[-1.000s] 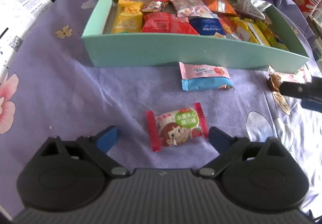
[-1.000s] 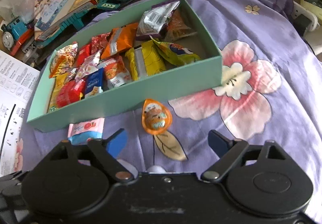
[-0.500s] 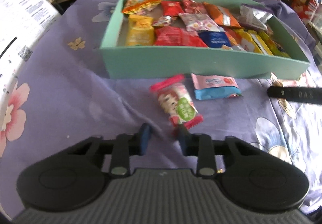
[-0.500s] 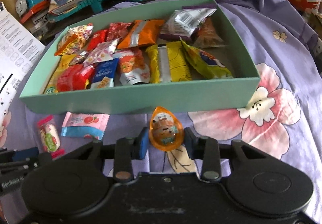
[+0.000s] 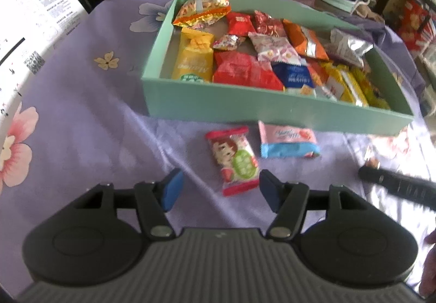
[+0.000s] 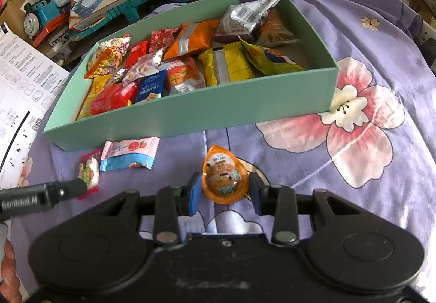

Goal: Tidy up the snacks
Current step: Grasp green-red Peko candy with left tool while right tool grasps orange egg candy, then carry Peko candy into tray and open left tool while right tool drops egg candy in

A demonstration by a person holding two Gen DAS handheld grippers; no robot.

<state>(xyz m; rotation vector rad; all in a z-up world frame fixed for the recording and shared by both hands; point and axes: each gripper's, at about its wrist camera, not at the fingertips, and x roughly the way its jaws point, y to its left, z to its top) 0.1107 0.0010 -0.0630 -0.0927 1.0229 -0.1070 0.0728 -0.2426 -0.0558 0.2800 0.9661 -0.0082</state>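
My left jaws are opening, the red-ended candy lying loose just ahead between them, touching neither pad. My right gripper has its jaws clamped on the orange egg-shaped snack. Beyond both stands the green box of snacks.

The left gripper has a black body with a grey ribbed plate at the near edge; two rounded black housings flank it, each with an oval recess; black linkage arms pivot on silver rivets; its fingertips carry blue pads. The right gripper is built alike, with a scuffed black plate, a small centre screw, and blue pads; seen from the right wrist, the left gripper's finger bears white lettering, partly legible.
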